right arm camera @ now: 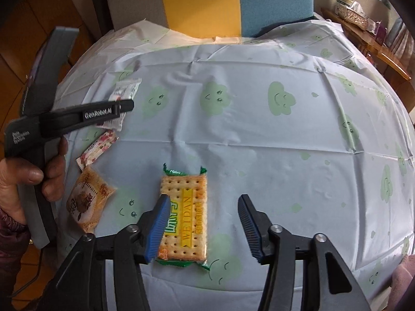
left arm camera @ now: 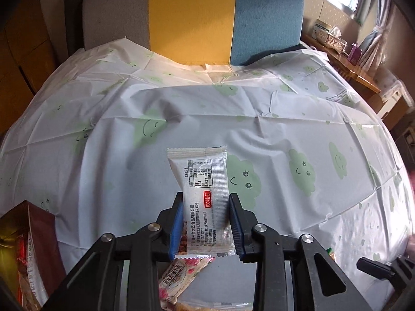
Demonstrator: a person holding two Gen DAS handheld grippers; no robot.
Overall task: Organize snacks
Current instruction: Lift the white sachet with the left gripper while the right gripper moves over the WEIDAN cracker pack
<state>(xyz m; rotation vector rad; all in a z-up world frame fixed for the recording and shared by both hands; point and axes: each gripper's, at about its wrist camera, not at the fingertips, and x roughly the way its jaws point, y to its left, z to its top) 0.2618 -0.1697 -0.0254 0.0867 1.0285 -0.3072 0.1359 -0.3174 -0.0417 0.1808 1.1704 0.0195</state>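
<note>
My left gripper (left arm camera: 206, 202) is shut on a white snack packet (left arm camera: 205, 199) with black print and a red label, held above the table. Under it lies a pink-flowered packet (left arm camera: 179, 280). In the right wrist view my right gripper (right arm camera: 205, 203) is open, low over a cracker packet (right arm camera: 185, 215) with yellow band and green ends; its left finger overlaps the packet's left edge. The left gripper (right arm camera: 124, 106) shows at the left, with the white packet (right arm camera: 127, 89) in it, above the pink-flowered packet (right arm camera: 97, 147) and an orange biscuit packet (right arm camera: 87, 202).
The table wears a white cloth with green smiling clouds (right arm camera: 259, 134). A grey, yellow and blue chair back (left arm camera: 192, 15) stands behind it. A brown snack bag (left arm camera: 28, 254) sits at the near left. A wooden shelf with boxes (left arm camera: 337, 46) is at the right.
</note>
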